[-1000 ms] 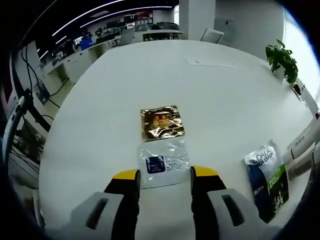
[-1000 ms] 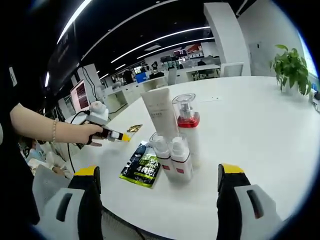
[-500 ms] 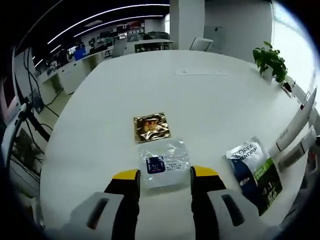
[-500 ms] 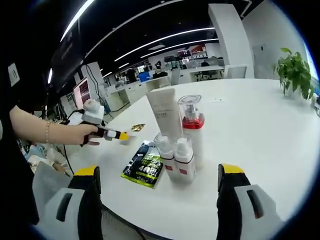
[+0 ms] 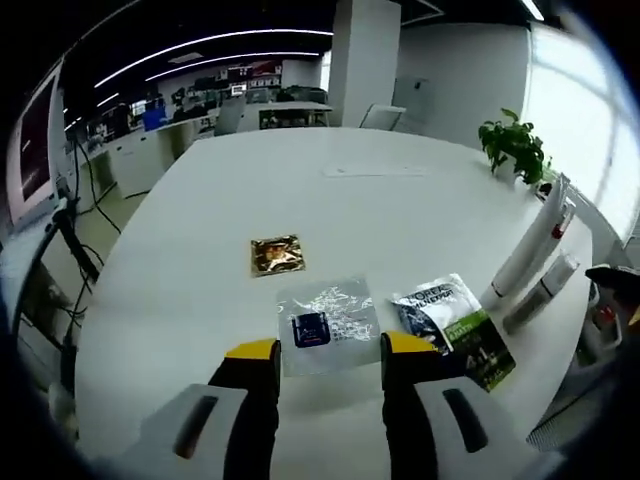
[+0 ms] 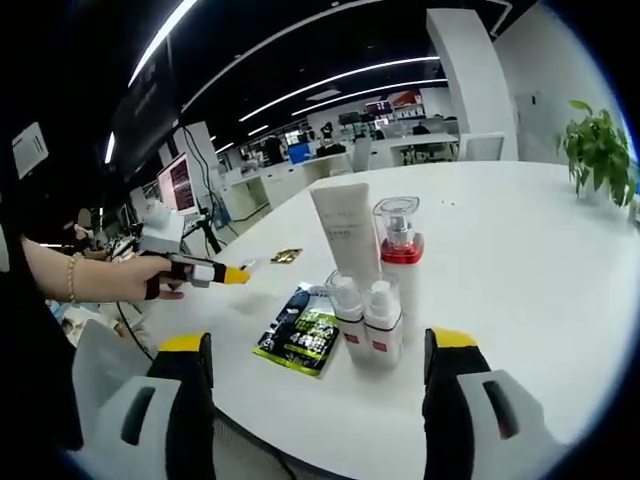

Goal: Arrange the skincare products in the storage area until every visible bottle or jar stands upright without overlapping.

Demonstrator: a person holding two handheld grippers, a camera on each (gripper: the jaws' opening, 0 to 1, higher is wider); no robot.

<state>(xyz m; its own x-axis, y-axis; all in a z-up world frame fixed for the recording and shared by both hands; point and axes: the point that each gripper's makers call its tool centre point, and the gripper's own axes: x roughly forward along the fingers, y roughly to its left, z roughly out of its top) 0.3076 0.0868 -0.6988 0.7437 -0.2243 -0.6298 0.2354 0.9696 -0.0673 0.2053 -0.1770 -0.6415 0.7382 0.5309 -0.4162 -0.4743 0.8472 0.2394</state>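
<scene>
We see the left gripper (image 5: pixel 329 352) hovering with jaws apart over a clear plastic sachet with a dark blue label (image 5: pixel 325 322), gripping nothing. Right gripper (image 6: pixel 318 355) is wide open, empty. A white tube (image 6: pixel 347 233), red-collared pump bottle (image 6: pixel 399 258) and two small bottles (image 6: pixel 366 316) stand upright on the white table (image 6: pixel 520 260); a green-black sachet (image 6: pixel 298 334) lies flat beside them.

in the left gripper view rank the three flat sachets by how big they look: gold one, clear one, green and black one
1. Clear sachet, largest-looking, though it lies nearest the camera between the jaws.
2. Green and black sachet, close behind; its true size may match.
3. Gold sachet, clearly smallest-looking, but also farthest away.
</scene>
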